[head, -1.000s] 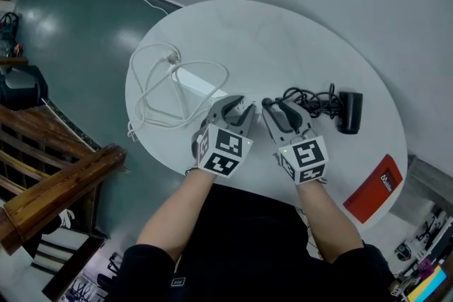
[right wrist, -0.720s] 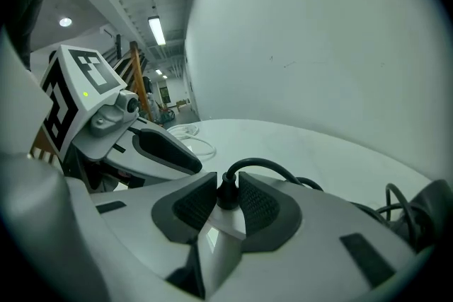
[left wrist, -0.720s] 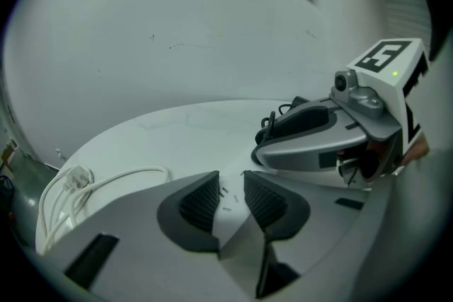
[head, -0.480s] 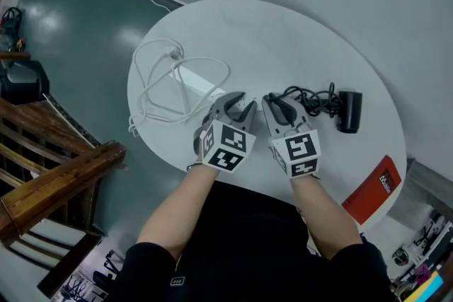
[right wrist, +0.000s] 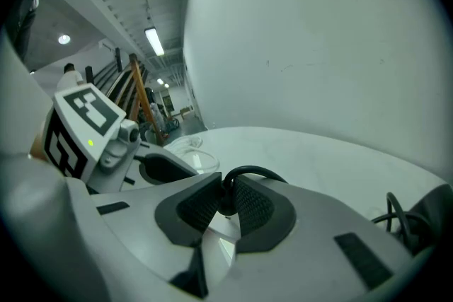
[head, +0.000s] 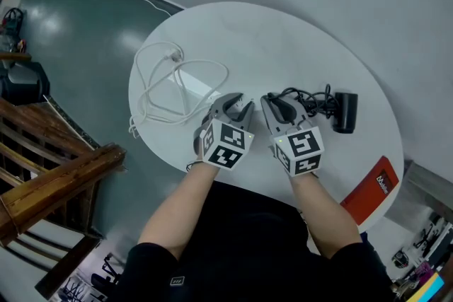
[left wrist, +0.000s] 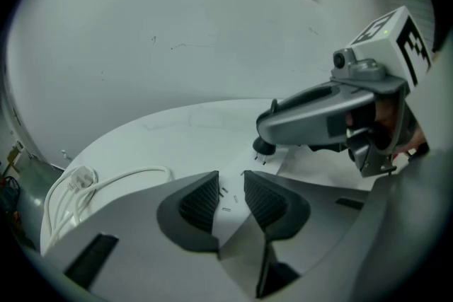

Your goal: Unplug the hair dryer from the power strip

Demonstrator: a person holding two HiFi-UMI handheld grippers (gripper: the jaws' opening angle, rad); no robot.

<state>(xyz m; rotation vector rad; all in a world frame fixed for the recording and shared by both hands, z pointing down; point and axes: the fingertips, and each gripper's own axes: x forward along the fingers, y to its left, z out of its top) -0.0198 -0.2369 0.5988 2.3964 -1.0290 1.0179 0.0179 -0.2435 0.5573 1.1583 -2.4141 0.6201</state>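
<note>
The white power strip (head: 200, 86) lies on the round white table (head: 283, 39). My left gripper (head: 239, 105) is shut on its near end; in the left gripper view both pads flank the slotted strip (left wrist: 233, 184). My right gripper (head: 273, 103) has just been closing its jaws and is shut on the black plug (right wrist: 227, 189). From the left gripper (left wrist: 230, 199) the plug (left wrist: 263, 146) shows just above the strip, prongs visible. Its black cord (head: 309, 100) runs right to the hair dryer (head: 346, 112), which lies on the table.
The strip's white cable (head: 159, 85) lies coiled at the table's left. A red flat item (head: 371, 189) sits at the near right rim. A wooden stair railing (head: 56, 180) stands left of the table, above a dark green floor.
The right gripper's jaws went from wide open to closed on the plug. Both hands stayed about where they were.
</note>
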